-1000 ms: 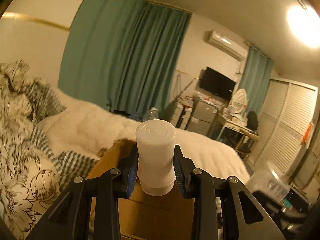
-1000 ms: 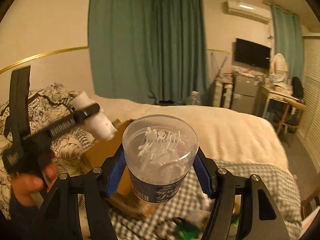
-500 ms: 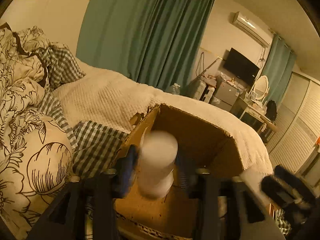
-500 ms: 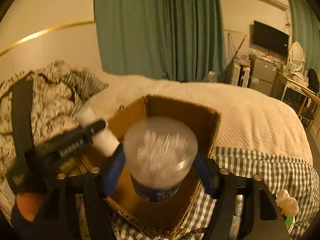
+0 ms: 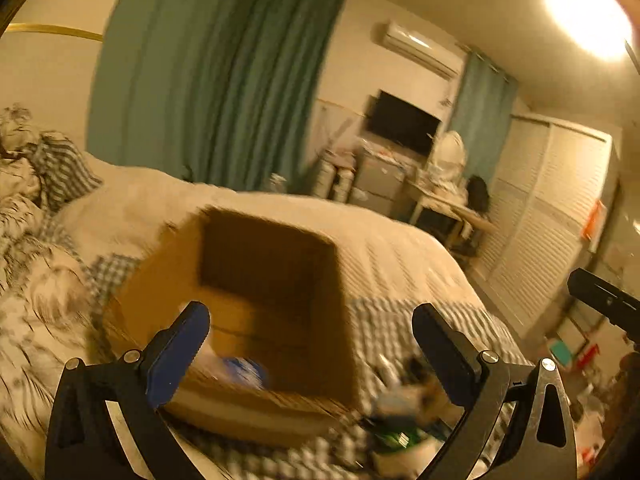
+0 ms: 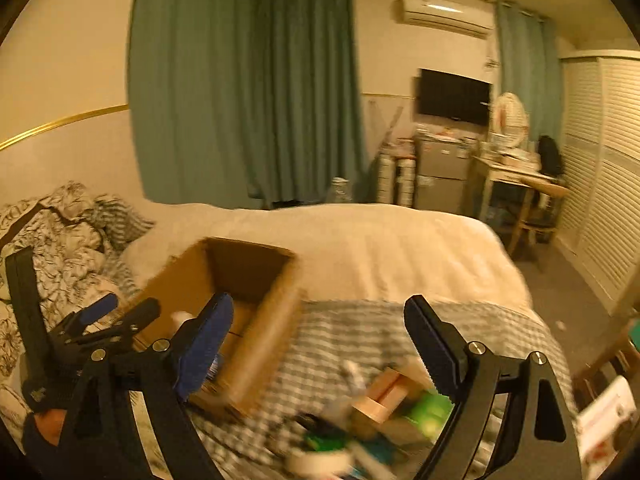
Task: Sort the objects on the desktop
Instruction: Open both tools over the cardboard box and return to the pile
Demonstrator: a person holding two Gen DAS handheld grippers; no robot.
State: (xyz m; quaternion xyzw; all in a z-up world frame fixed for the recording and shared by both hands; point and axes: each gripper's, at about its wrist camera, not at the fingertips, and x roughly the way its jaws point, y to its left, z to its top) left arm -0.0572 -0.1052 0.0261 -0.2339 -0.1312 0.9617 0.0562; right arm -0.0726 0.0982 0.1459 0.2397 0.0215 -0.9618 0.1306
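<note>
Both grippers stood wide open with nothing between their fingers. The left gripper (image 5: 310,338) hung over the near edge of the cardboard box (image 5: 256,272), which sat open-topped on the bed (image 5: 400,248) near its pillow end. Inside the box, against its near wall, lay a blurred container with a blue label (image 5: 240,368) (too smeared by motion to name more closely). In the right wrist view the right gripper (image 6: 320,328) was over the checked blanket (image 6: 360,328), just to the right of the same box (image 6: 240,280), with a white object (image 6: 182,318) showing inside the box beside its blue-padded finger. The left gripper (image 6: 116,314) appeared there at the box's left edge, its fingers apart.

At the near edge of the bed, on the checked blanket, lay a loose heap of small things: a pale wooden block (image 6: 384,396), a green packet (image 6: 430,414) touching it, and other pieces too blurred to tell apart. Green curtains (image 6: 248,92) hung behind the bed's far edge.
</note>
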